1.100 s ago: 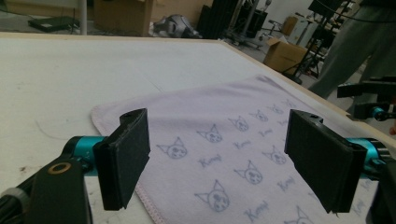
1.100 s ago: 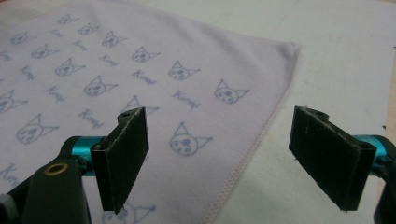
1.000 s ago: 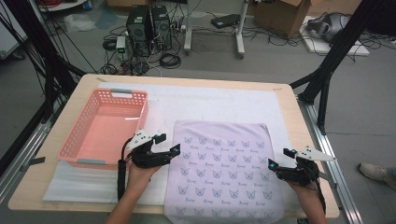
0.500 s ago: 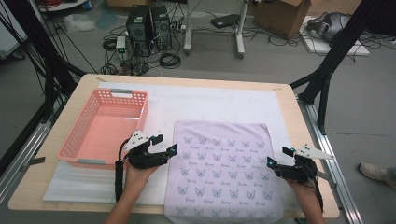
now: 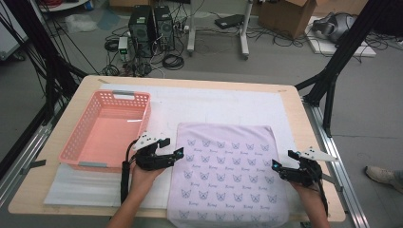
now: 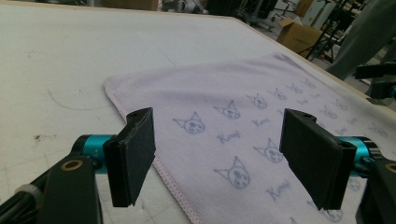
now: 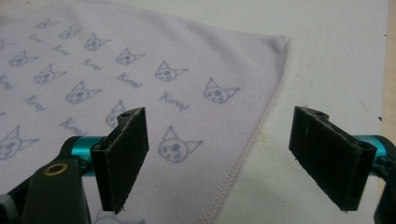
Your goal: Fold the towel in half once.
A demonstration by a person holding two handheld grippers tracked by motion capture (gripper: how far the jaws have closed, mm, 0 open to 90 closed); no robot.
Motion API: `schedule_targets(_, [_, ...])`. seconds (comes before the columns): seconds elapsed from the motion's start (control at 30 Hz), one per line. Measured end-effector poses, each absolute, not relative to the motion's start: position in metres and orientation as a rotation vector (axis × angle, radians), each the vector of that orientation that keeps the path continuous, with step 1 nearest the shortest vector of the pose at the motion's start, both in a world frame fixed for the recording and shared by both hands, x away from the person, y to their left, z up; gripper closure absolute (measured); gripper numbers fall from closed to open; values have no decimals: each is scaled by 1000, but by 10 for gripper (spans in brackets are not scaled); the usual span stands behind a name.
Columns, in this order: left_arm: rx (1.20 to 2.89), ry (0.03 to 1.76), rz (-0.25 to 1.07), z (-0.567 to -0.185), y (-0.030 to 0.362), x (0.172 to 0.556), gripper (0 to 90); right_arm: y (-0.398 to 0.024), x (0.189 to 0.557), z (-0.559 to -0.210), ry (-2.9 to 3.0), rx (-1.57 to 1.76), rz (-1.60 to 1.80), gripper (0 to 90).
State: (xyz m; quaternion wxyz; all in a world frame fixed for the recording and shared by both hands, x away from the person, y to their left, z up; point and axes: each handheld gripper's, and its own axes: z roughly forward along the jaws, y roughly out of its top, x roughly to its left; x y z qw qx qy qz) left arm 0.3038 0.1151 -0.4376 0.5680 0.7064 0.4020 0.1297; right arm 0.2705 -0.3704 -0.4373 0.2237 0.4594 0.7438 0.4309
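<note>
Here, a pale lilac towel (image 5: 230, 178) printed with small cat faces lies spread flat on the white mat (image 5: 214, 107) that covers the worktop (image 5: 294, 102), filling the lower middle of the high view and reaching down to the near edge. A pink basket (image 5: 76, 147) sits on the mat in the left half of that view, just beside the towel's left edge but not touching it.

The left tool (image 5: 177, 154) is held low at the towel's left edge, a little below its upper left corner, pointing toward the right of the frame. In the left gripper view, the left tool (image 6: 217, 156) has its jaws standing wide apart, and they have just been closing a little; the towel's stitched hem (image 6: 166, 175) runs between them, and neither pad presses on the cloth.

The right tool (image 5: 276, 166) is held at the towel's right edge in the lower right of the high view, pointing toward the left of the frame. In the right gripper view, the right tool (image 7: 219, 158) is also wide open, with the towel's edge (image 7: 238, 163) passing between the jaws. The left pad hangs over the printed cloth and the right pad over bare mat, and neither one grips anything.

Each tool is carried by a hand that enters from the bottom of the high view.
</note>
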Motion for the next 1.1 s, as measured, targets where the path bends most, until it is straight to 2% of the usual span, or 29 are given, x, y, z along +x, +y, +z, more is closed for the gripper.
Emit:
schedule_targets(0.27, [1759, 1050, 284, -442, 105, 321, 278, -364, 287, -443, 2117, 1301, 1109, 233])
schedule_targets(0.37, [1721, 1073, 283, -445, 102, 329, 313, -363, 296, -443, 2132, 1321, 1059, 244])
schedule_targets(0.47, [1817, 1138, 274, -449, 96, 343, 328, -362, 309, -442, 2118, 1350, 1041, 252])
schedule_targets(0.63, [1838, 1170, 314, -452, 89, 355, 359, -359, 328, -443, 2133, 1395, 976, 278])
schedule_targets(0.8, [1865, 1190, 369, -453, 84, 355, 444, -354, 336, -447, 2158, 1394, 936, 331])
schedule_targets(0.93, [1968, 1149, 508, -451, 74, 352, 571, -352, 337, -446, 2162, 1379, 942, 496])
schedule_targets(1.03, [1949, 1168, 492, -451, 74, 353, 636, -352, 338, -444, 2172, 1386, 949, 680])
schedule_targets(1.07, [1938, 1182, 491, -451, 75, 353, 662, -352, 338, -444, 2178, 1393, 959, 767])
schedule_targets(1.1, [1932, 1189, 484, -451, 76, 354, 719, -353, 339, -443, 2184, 1409, 973, 820])
